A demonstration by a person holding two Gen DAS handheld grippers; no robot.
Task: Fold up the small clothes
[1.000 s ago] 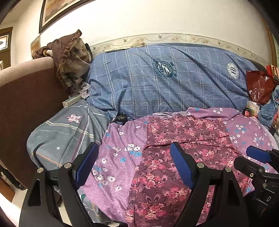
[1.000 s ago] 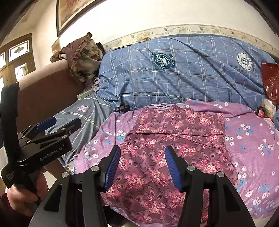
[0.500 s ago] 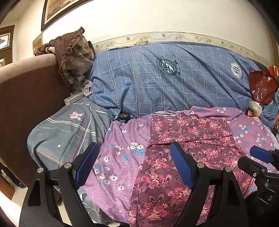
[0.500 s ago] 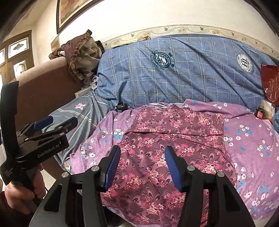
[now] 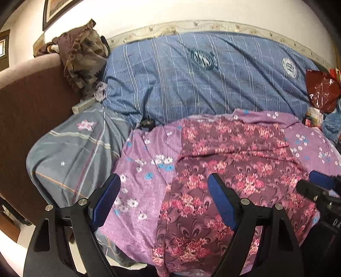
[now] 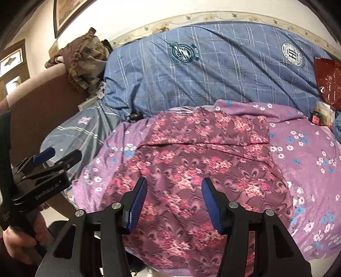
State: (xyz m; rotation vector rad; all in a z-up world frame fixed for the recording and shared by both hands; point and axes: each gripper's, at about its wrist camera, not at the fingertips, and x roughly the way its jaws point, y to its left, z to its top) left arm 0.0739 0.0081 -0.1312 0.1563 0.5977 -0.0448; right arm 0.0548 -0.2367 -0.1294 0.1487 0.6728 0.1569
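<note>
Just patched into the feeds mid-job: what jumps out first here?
The maroon floral garment dominates, spread flat on the lilac flowered sheet directly ahead of both open tongs, left and right, neither touching it. Behind it a big blue plaid quilt fills the back, with a shiny red bag at far right.

home, lived-in bedroom/sitting room | rumpled blue checked quilt (image 6: 213,70) | brown sofa arm (image 5: 32,102) | framed picture (image 6: 64,15) on wall | wooden door (image 6: 12,68)
</note>
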